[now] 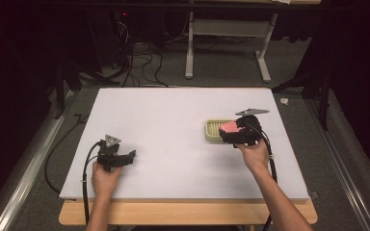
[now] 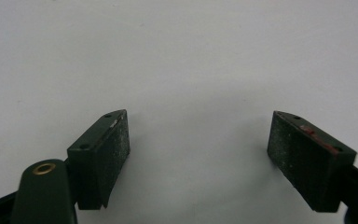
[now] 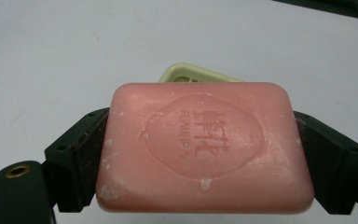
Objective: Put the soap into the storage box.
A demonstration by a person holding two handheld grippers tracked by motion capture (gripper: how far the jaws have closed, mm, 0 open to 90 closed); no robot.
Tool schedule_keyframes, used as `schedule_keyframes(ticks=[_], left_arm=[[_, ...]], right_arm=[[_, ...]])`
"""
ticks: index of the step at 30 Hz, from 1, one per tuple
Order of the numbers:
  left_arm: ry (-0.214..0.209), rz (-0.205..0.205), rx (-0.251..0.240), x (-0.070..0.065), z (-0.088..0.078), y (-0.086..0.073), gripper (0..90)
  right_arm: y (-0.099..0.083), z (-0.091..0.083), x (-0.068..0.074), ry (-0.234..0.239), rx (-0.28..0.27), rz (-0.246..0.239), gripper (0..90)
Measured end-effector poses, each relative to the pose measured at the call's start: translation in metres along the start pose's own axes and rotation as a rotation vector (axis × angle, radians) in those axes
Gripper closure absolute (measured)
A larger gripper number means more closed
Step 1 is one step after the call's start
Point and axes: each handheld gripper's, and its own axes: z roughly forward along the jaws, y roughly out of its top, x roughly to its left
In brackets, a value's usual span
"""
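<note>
Pink soap (image 3: 205,149) clamped in R gripper (image 3: 205,154), over dish (image 1: 214,131) edge.

The pink soap bar (image 3: 204,148) looked waxy and smooth, with an embossed stamp. The soap dish (image 1: 215,131) seemed pale matt plastic. The fingers (image 2: 103,149) wore rough, speckled black pads; the surface (image 1: 173,125) was matt white.

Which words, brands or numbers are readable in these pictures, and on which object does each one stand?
"RUANHUA" (my best reading, some letters unsure): embossed Latin letters on the pink soap bar held in the right gripper.
Larger embossed characters beside it, seemingly Chinese: too soft to read.
Soap dish, left gripper: no text.
</note>
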Motion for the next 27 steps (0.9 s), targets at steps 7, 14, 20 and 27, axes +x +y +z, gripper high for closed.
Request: schedule_keyframes(ticks=[7, 14, 20, 27], left_arm=[[0.0, 0.0, 0.0, 0.0, 0.0, 0.0, 21.5], [0.0, 0.001, 0.0, 0.0, 0.0, 0.0, 21.5], [0.0, 0.001, 0.0, 0.0, 0.0, 0.0, 21.5], [0.0, 0.0, 0.0, 0.0, 0.0, 0.0, 21.5]], right_arm=[[0.005, 0.02, -0.005, -0.001, 0.03, 0.02, 13.7], [0.02, 0.032, -0.002, -0.006, 0.027, 0.022, 13.7], [0.028, 0.04, -0.001, -0.012, 0.027, 0.007, 13.7], [0.028, 0.051, 0.0, -0.028, 0.041, 0.013, 13.7]])
